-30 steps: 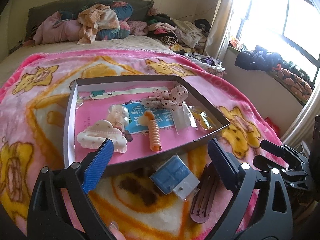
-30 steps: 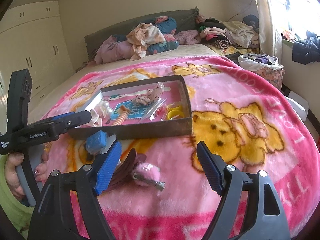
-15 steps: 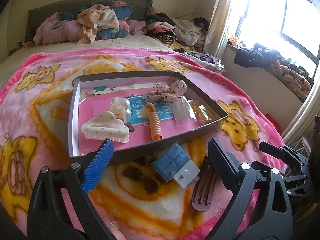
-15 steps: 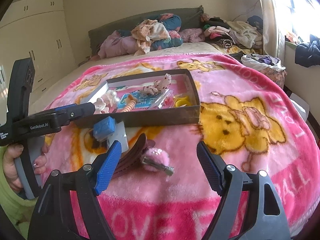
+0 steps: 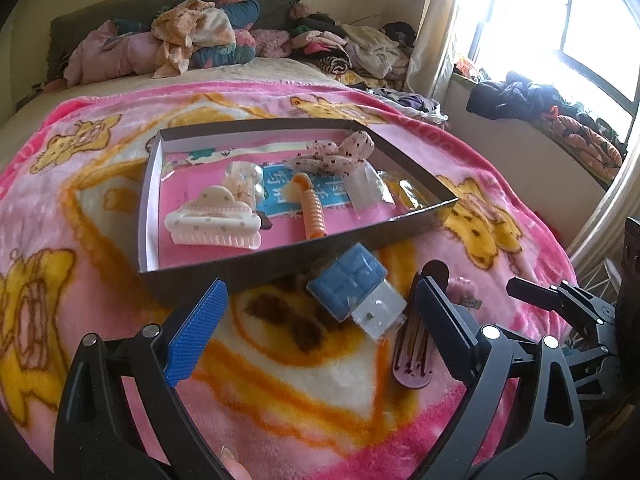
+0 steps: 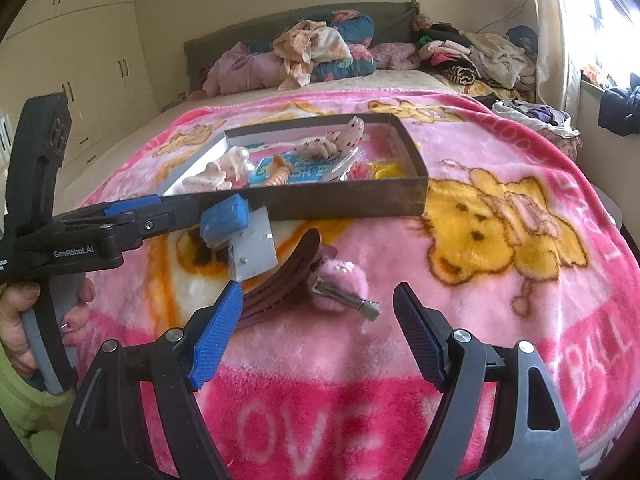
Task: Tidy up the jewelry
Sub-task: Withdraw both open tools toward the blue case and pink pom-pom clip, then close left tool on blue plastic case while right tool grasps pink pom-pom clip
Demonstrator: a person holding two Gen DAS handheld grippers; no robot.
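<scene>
Pink fleece covers the bed, and you have laid the shallow cardboard box (image 5: 416, 226) on it as the collecting place: its low walls keep small pieces from sinking into the pile of the blanket (image 6: 500, 320). Already inside lie a cream claw clip (image 5: 214, 222), an orange spiral hair tie (image 5: 314, 216), a spotted fabric bow (image 5: 336, 156) and some clear packets, so the sorting looks part done.

Three things lie outside, just in front of the box's near wall: a blue item in a clear packet (image 5: 352, 286), a dark brown comb-like clip (image 6: 280, 284) and a pink pom-pom hair clip (image 6: 340, 286) with a metal prong. They lie close together, the brown clip touching the pom-pom, probably because you set them within reach of both hands.

Your left gripper (image 5: 320, 320) hangs with its jaws spread wide and nothing between them; it is aimed down at the blue packet, which sits nearest to it. Your right gripper (image 6: 318, 328) is likewise spread and empty, angled down with the pom-pom clip just beyond its fingertips and centred between them. That line-up suggests the pom-pom clip is your next pick for the right hand. Mind the brown clip beside it: closing there could catch both.
</scene>
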